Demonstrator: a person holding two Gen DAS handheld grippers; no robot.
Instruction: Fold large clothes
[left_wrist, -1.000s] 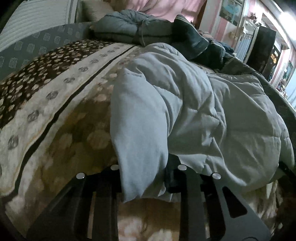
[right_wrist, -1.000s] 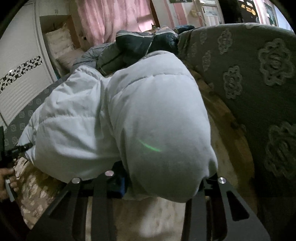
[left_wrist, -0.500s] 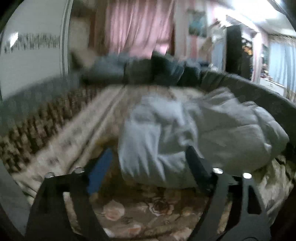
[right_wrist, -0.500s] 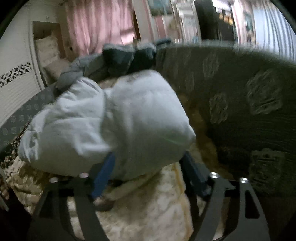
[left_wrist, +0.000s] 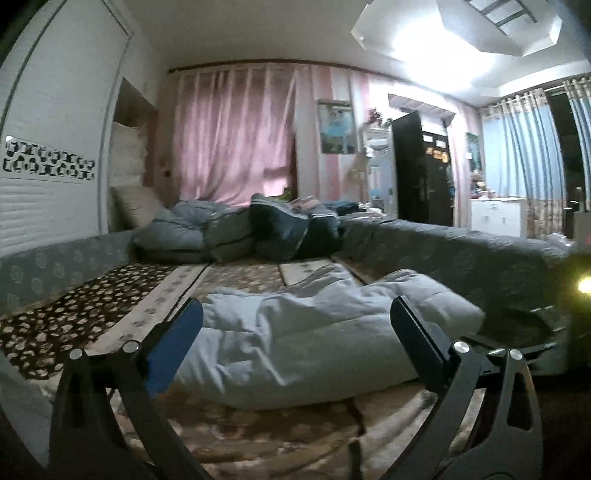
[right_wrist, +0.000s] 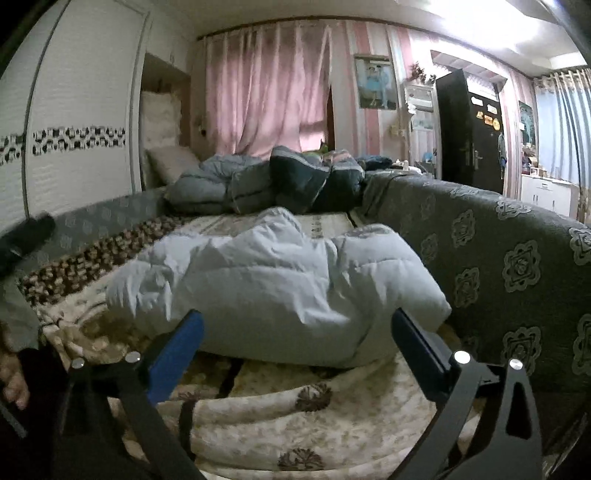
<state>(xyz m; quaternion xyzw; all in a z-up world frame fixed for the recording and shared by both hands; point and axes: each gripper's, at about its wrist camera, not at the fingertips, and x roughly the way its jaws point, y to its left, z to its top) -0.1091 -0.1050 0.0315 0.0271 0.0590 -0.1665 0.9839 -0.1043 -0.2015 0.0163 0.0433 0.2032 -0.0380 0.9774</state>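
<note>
Your left gripper (left_wrist: 295, 325) is wide open and holds nothing. Just ahead of it, the puffy pale blue coat (left_wrist: 314, 332) lies in a soft bundle on the flowery bed cover (left_wrist: 258, 439), its long side running left to right across your view. Your right gripper (right_wrist: 297, 332) is wide open and empty too, and the coat (right_wrist: 280, 280) sits right in front of it, looking a bit closer here, so your right hand may reach it first. A gray patterned sofa back (right_wrist: 517, 266) stands just beside the coat's right end.

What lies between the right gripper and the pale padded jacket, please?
Only floral blanket; the right gripper, jaws open, sits short of the jacket, per the right wrist view.
</note>
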